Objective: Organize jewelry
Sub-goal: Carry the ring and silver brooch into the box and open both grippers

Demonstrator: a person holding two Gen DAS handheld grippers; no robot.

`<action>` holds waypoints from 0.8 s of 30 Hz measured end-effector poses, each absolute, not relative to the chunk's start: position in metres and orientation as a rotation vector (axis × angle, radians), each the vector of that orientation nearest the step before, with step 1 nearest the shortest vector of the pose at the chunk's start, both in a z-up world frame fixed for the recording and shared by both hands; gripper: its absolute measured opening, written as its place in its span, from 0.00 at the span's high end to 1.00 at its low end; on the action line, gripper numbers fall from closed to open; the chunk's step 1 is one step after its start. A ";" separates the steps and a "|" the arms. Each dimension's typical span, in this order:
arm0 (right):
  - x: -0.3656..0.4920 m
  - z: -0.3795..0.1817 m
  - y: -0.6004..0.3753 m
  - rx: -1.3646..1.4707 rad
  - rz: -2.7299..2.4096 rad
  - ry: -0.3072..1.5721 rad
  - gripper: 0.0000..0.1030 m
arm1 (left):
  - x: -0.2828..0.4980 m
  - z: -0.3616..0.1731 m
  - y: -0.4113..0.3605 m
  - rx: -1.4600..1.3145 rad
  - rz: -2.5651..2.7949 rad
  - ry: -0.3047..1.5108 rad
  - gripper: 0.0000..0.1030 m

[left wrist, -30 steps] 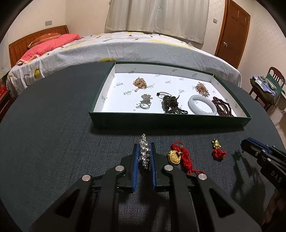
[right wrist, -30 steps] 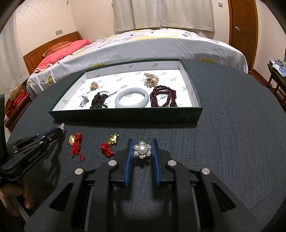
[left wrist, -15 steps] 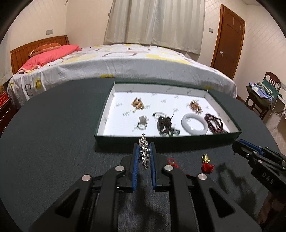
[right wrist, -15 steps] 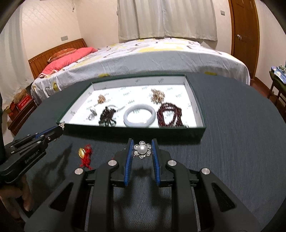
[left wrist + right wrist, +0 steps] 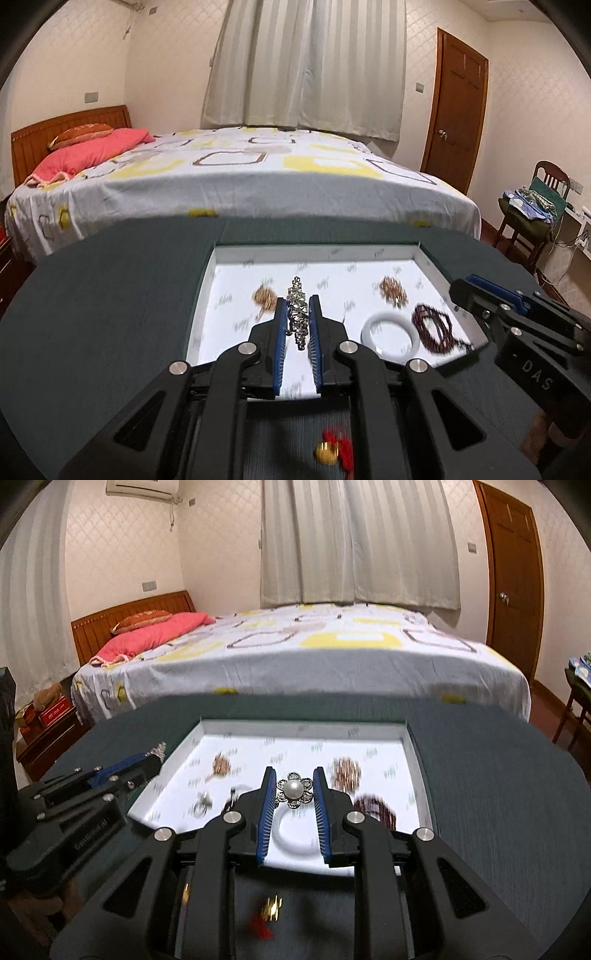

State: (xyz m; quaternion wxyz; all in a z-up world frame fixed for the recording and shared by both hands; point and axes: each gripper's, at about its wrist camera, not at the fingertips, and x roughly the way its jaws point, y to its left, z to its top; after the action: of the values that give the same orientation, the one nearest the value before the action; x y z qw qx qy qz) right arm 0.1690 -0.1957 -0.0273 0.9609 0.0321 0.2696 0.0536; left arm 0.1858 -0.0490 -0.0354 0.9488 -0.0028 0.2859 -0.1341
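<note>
A: What does the left gripper (image 5: 298, 325) hold?

B: It is clamped on a sparkling silver rhinestone brooch (image 5: 297, 317), held edge-on above the white-lined, dark green shallow tray (image 5: 424, 254).

A: And the right gripper (image 5: 294, 794)?

B: Closed on a silver flower brooch with a pearl centre (image 5: 294, 789), also over that tray.

A: What lies in the tray?

B: A white bangle (image 5: 391, 333) beside dark red beads (image 5: 436, 330). A gold charm with red cord (image 5: 332, 448) lies on the dark worktop (image 5: 110, 295) in front of the tray.

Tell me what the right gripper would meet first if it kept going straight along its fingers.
Probably the white tray floor, between the two gold clusters; the right gripper points there, though depth is unclear.
</note>
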 end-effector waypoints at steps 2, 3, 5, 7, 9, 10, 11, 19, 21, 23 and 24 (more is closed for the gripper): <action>0.181 -0.029 -0.195 0.062 0.107 0.540 0.80 | 0.198 -0.036 -0.053 -0.002 -0.273 0.572 0.88; 0.188 -0.030 -0.195 0.059 0.104 0.538 0.80 | 0.204 -0.037 -0.055 0.001 -0.272 0.568 0.88; 0.202 -0.034 -0.196 0.059 0.100 0.538 0.80 | 0.215 -0.040 -0.059 0.007 -0.272 0.566 0.88; 0.213 -0.039 -0.196 0.059 0.093 0.542 0.80 | 0.223 -0.042 -0.062 0.013 -0.273 0.572 0.88; 0.224 -0.045 -0.198 0.065 0.089 0.557 0.80 | 0.232 -0.047 -0.065 0.017 -0.274 0.586 0.88; 0.228 -0.048 -0.198 0.068 0.087 0.566 0.80 | 0.237 -0.049 -0.067 0.018 -0.274 0.594 0.88; 0.233 -0.051 -0.199 0.069 0.086 0.576 0.80 | 0.242 -0.053 -0.069 0.020 -0.274 0.607 0.88; 0.265 -0.073 -0.197 0.064 0.073 0.674 0.80 | 0.270 -0.071 -0.078 0.028 -0.267 0.697 0.88; 0.271 -0.077 -0.197 0.067 0.066 0.698 0.80 | 0.276 -0.074 -0.081 0.040 -0.264 0.715 0.88; 0.273 -0.080 -0.196 0.064 0.062 0.715 0.80 | 0.279 -0.078 -0.082 0.043 -0.261 0.734 0.88; 0.275 -0.082 -0.195 0.058 0.058 0.723 0.80 | 0.281 -0.080 -0.082 0.045 -0.258 0.744 0.88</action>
State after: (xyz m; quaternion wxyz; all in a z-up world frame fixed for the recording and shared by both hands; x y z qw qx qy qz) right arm 0.2752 -0.1952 -0.0819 0.9346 0.0285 0.3535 0.0282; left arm 0.2813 -0.0821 -0.0802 0.9233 0.0221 0.3623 -0.1258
